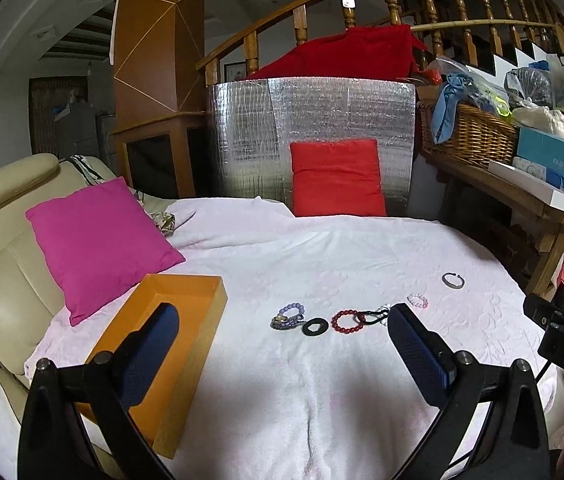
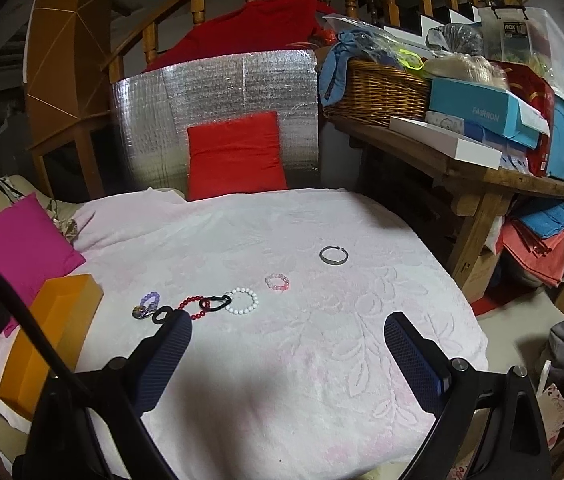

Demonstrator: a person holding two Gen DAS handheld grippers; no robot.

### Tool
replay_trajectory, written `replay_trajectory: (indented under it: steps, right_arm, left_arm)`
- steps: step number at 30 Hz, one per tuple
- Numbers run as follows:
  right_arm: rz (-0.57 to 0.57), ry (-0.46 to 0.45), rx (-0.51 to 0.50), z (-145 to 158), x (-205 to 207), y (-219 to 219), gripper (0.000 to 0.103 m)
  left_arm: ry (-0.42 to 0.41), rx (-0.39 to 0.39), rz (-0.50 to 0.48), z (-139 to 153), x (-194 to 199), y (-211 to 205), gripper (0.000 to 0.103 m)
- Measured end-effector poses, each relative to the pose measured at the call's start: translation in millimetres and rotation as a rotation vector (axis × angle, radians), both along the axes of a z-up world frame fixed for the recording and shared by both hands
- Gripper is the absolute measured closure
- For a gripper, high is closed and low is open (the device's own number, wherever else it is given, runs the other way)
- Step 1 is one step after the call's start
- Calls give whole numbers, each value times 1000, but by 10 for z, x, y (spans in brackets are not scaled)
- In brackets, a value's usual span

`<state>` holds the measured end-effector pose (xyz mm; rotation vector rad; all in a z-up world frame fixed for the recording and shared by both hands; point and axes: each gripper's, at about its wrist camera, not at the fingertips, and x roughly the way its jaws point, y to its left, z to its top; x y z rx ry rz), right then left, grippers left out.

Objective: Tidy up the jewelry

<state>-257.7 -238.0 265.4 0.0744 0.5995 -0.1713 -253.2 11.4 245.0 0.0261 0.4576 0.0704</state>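
- Now the left hand-held gripper hangs above the pale pink blanket, its two blue pads spread wide apart and holding nothing.
- Likewise the right hand-held gripper hovers over the same blanket, jaws parted and empty.
- Jewelry lies in a loose row at about 12 o'clock of both grippers: a purple bead bracelet with a metal charm, a black ring, a red bead bracelet, a black clasp and a white bead bracelet.
- Toward 1 o'clock of that row sits a small pink bead bracelet, and farther on a grey open bangle, well apart from the rest.
- An open orange box stands at 9 o'clock of the row, beside a magenta cushion.
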Motion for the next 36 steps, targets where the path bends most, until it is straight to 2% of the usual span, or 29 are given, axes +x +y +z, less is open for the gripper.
replay_trajectory:
  steps: [15,21,26,31,36]
  right_arm:
    - [5,3,-37,30,-94,168,4]
    - [6,19,-28,-52,-17,148,4]
    - [7,44,3,-231,164,12,4]
    - [19,59,60,-496,456,-264,4]
    - [4,85,153,-879,1014,-764,4]
  left_arm:
    - [-19,-4,-9,80,-97,69,0]
    - [-15,2,-15,7,-24,87,0]
    - [1,11,-22,-144,184,109,0]
    - [8,-26,-75,-395,553,159,0]
    - [108,-46,-114,-867,1236,140,0]
